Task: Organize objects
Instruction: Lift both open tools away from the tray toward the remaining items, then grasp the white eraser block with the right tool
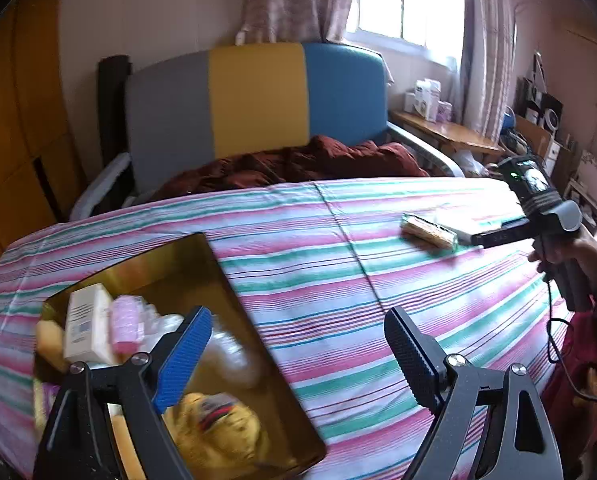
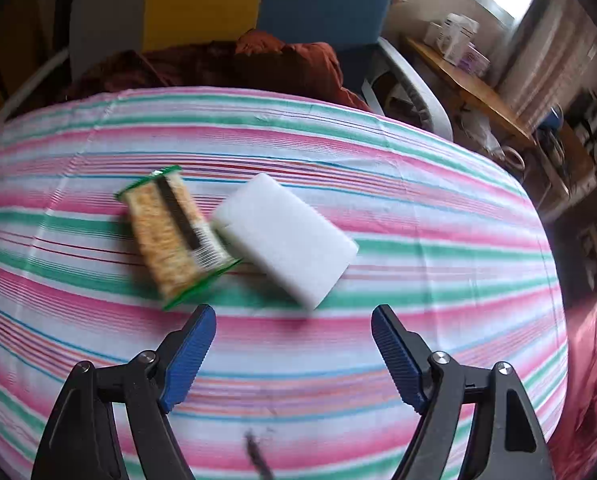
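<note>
A gold box [image 1: 170, 268] lies on the striped sheet at the left. It holds a white carton [image 1: 84, 328], a pink pack [image 1: 124, 326], clear plastic and a yellow plush toy [image 1: 218, 428]. My left gripper [image 1: 298, 314] hangs open over the box's right edge, nothing between its fingers. Across the bed, a green-edged snack pack [image 2: 174, 232] lies against a white foam block [image 2: 286, 236]. My right gripper [image 2: 293, 310] stands open just short of them, empty. In the left wrist view it [image 1: 478, 237] hovers by the snack pack [image 1: 428, 232], held by a hand [image 1: 558, 252].
The striped sheet [image 2: 418, 208] covers the bed. A grey, yellow and blue headboard [image 1: 258, 96] and a maroon blanket [image 1: 298, 164] lie at the far end. A wooden side table [image 1: 450, 132] with small boxes stands at the right, with cluttered shelves beyond.
</note>
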